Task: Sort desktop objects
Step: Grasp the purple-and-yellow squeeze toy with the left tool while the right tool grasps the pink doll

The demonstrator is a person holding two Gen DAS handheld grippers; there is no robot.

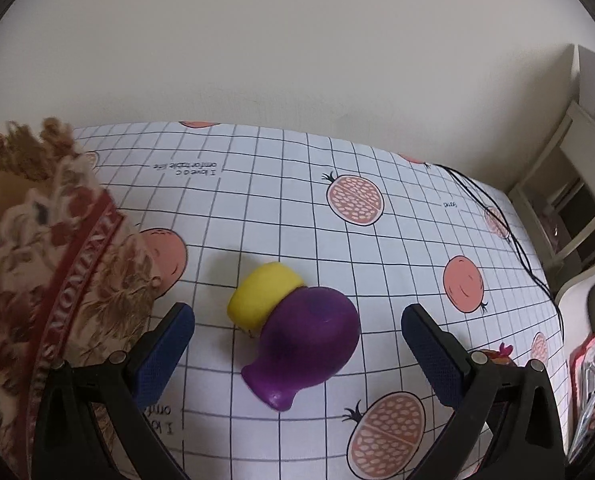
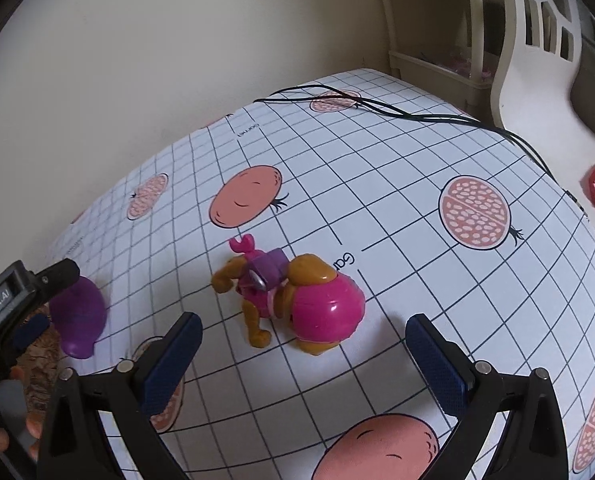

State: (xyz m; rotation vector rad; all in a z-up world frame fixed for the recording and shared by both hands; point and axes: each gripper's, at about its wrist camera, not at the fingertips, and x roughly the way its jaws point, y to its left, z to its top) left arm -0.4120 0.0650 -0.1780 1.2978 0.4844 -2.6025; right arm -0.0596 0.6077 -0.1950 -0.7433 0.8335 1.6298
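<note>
A purple vase-shaped toy (image 1: 307, 336) lies on its side on the checked tablecloth (image 1: 281, 200), touching a yellow rounded toy (image 1: 263, 294) behind it. My left gripper (image 1: 297, 344) is open, its blue pads on either side of the purple toy, empty. A brown toy dog with a pink helmet (image 2: 293, 304) lies on the cloth in the right wrist view. My right gripper (image 2: 303, 358) is open and empty just in front of it. The purple toy (image 2: 79, 322) and the left gripper body (image 2: 13, 300) show at the left of the right wrist view.
A floral fabric basket (image 1: 45, 260) stands at the left, close to the left finger. Black cables (image 2: 397, 110) run along the table's far right edge. A white chair (image 2: 537, 52) and shelves (image 1: 569, 200) stand beyond the table. The wall lies behind.
</note>
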